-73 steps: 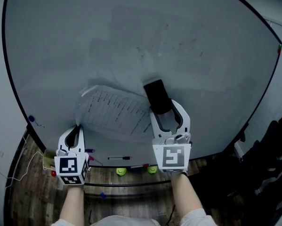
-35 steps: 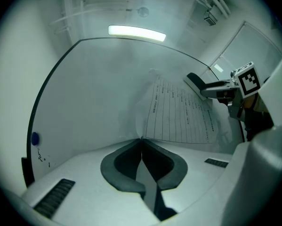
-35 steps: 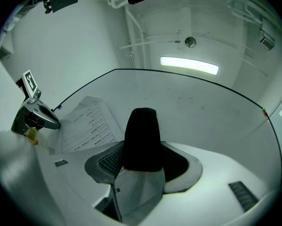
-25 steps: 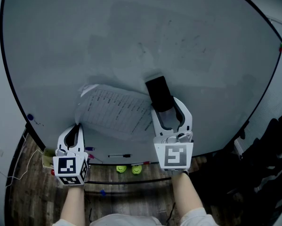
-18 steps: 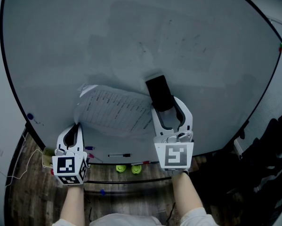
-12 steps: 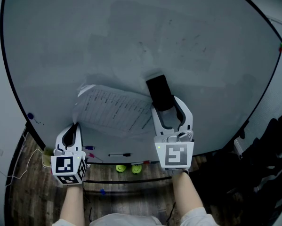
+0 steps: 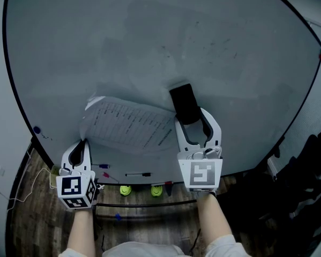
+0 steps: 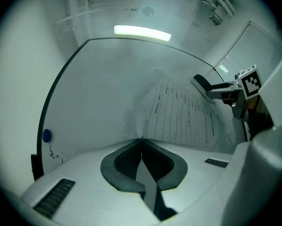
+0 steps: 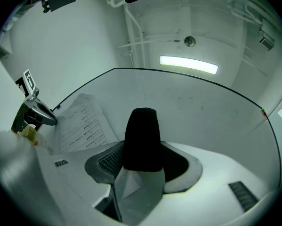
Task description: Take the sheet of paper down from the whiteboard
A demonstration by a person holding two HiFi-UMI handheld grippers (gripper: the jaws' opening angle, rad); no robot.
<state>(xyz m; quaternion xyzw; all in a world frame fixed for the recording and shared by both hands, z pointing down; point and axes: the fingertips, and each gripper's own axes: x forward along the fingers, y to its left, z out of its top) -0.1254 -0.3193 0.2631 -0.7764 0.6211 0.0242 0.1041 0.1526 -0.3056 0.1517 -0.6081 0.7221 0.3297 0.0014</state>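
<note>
The sheet of paper (image 7: 131, 126) lies on the whiteboard (image 7: 149, 42), with its long side running left to right between both grippers. The left gripper (image 7: 84, 145) has its fingers together, pinching the low left corner. The right gripper (image 7: 192, 123) has its fingers clamped on a black block (image 7: 184, 103), which hides the top right corner.

A black marker (image 7: 137, 174) lies level above two yellow-green round things (image 7: 126, 189) near the wooden floor (image 7: 26, 224). A blue magnet (image 7: 37, 129) sits far left. Overhead, a long ceiling lamp (image 8: 141, 32) glows.
</note>
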